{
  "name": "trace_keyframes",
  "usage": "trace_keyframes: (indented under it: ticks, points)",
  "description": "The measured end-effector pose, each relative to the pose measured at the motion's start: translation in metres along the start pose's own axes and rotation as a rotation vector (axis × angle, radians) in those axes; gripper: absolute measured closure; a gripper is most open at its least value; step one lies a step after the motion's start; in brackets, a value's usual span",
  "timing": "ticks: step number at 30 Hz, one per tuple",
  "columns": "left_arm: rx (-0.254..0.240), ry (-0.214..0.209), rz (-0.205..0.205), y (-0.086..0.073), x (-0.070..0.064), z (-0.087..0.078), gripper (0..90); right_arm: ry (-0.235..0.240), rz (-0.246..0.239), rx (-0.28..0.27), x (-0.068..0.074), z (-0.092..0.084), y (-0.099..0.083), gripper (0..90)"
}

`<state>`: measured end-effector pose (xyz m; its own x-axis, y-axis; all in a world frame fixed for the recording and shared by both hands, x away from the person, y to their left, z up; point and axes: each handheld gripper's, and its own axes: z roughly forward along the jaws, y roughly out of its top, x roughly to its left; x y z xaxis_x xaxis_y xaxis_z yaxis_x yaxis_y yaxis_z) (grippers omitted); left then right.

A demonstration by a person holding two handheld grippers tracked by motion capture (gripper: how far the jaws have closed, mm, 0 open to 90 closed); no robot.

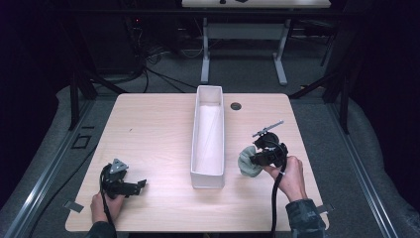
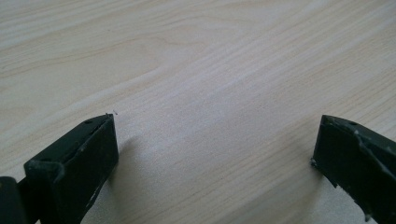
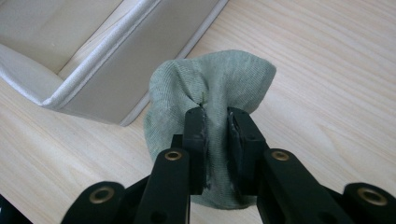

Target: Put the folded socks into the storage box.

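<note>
A bunched grey-green cloth [image 3: 212, 84] hangs pinched between the two black jaws of my right gripper [image 3: 216, 119], just above the wooden table. In the high view the cloth [image 1: 246, 162] sits at the gripper's left side, a short way right of the long white bin [image 1: 207, 174]. My right gripper [image 1: 256, 157] is held in a hand at the table's right. My left gripper [image 1: 142, 184] rests low at the front left of the table, jaws wide apart with bare wood between them [image 2: 215, 140].
The white bin runs from the table's far edge toward the front, down the middle; its near corner [image 3: 51, 100] lies close to the cloth. A small dark round grommet [image 1: 236, 106] sits at the table's back right. A desk frame and cables stand beyond the table.
</note>
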<state>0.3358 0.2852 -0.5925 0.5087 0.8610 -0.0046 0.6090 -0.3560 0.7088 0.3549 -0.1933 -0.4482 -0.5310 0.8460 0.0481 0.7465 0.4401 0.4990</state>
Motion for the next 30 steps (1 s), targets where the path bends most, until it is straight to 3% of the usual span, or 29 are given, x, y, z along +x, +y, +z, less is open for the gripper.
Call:
trace_keyframes:
  ticks: [30]
  points:
    - [0.0,0.0,0.001,0.0,0.0,0.0,0.0,-0.022,-0.031,-0.024,0.001,-0.024,0.02,78.1]
